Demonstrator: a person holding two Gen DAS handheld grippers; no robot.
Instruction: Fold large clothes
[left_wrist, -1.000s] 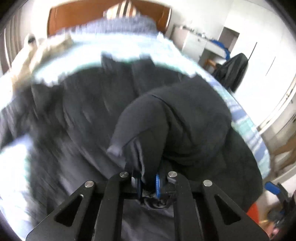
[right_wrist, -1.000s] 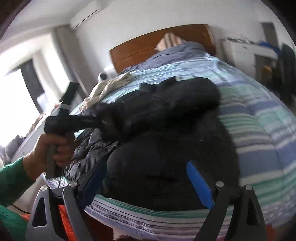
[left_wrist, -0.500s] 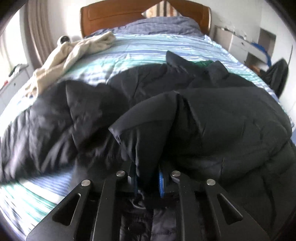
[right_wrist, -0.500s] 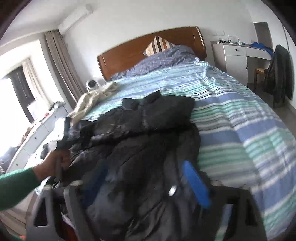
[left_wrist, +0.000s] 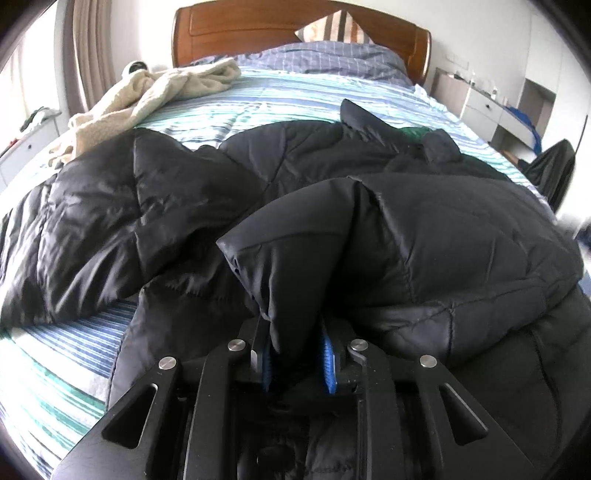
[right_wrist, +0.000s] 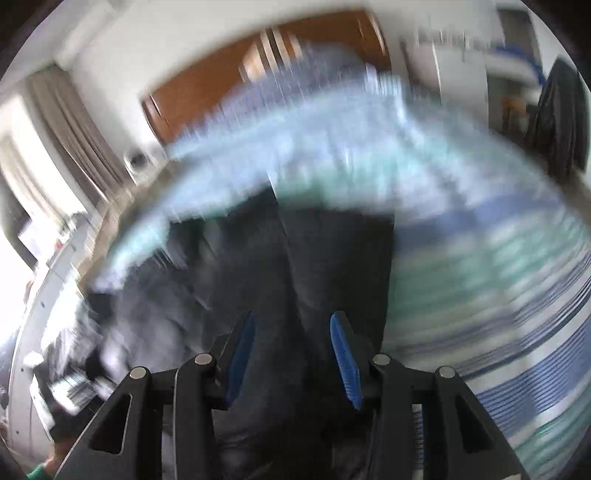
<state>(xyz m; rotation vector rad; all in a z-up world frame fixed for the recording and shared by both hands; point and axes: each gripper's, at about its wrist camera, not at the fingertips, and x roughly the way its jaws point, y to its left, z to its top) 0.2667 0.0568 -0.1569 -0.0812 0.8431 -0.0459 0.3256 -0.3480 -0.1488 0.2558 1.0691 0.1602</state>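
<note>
The black puffer jacket (left_wrist: 424, 236) is lying spread across the striped bed (left_wrist: 280, 99), and judging by its lumpy outline the folding is sitting at an early stage: at the left of the left wrist view a broad quilted panel is still sprawling flat and unfolded towards the bed's edge, while a sleeve (left_wrist: 291, 251) is lying brought in over the body at the middle. The left claw (left_wrist: 295, 360) is closing around the end of that sleeve, though its jaws have just been easing apart, so the cloth is sitting between the blue pads with the grip looking loose; I cannot tell if they are still pressing. A cream blanket (left_wrist: 147, 96) is lying at the far left, well apart. Further right, the jacket's hem is running out of frame below. In the right wrist view everything is smearing with blur; the right claw (right_wrist: 295, 354) is hanging over dark fabric with its jaws having just been narrowing yet still apart, and whether cloth is lying between them is hard to make out. Most of the folding, I judge, is remaining
</note>
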